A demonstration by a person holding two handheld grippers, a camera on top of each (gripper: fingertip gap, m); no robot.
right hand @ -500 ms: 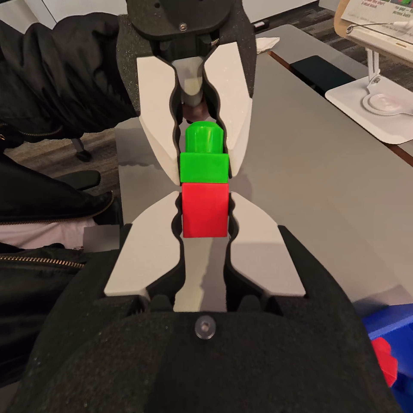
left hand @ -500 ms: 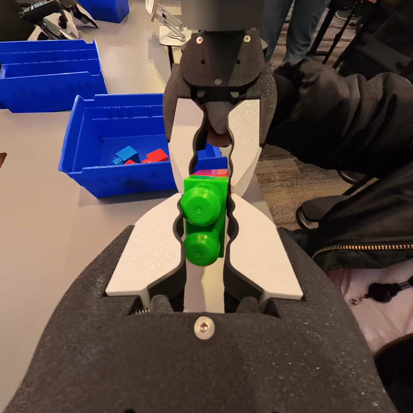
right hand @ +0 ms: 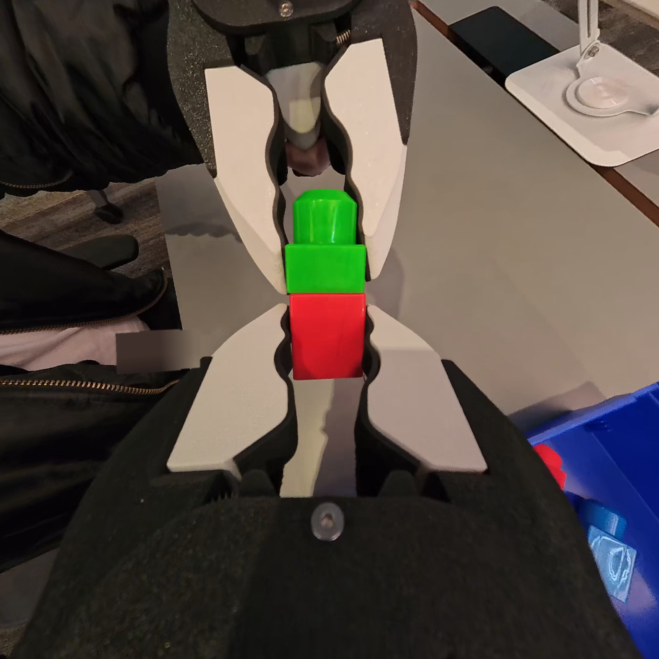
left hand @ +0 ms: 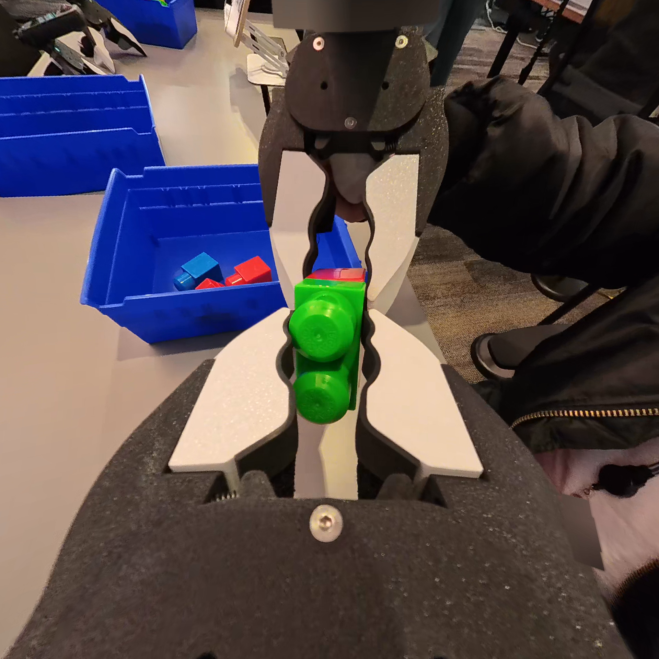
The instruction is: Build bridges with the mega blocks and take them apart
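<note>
**Visitor:** What are you doing with those two grippers?

**Me:** I am holding one small stack between them, nose to nose above the grey table (right hand: 499, 285). My left gripper (left hand: 326, 342) is pinching the green block (left hand: 326, 353) by its sides. My right gripper (right hand: 328, 331) is pinching the red block (right hand: 326, 335) the same way.

**Visitor:** Are the blocks joined?

**Me:** They are sitting flush, the red one's end pressed against the green one's base, with no gap showing. I am judging this to be the taking-apart step, though it could be the final press of joining; I cannot tell which.

**Visitor:** What does the next move call for?

**Me:** If I am separating them, a straight pull along the line of the studs, both grips firm, perhaps a slight rock to break the fit.

**Visitor:** How does the green block look?

**Me:** It is glossy and bright, with two round studs pointing back at my left camera.

**Visitor:** And the rest?

**Me:** Beyond the green block and to its left is a blue bin (left hand: 178, 317), holding a blue block (left hand: 199, 271) and some red blocks (left hand: 251, 272).
</note>
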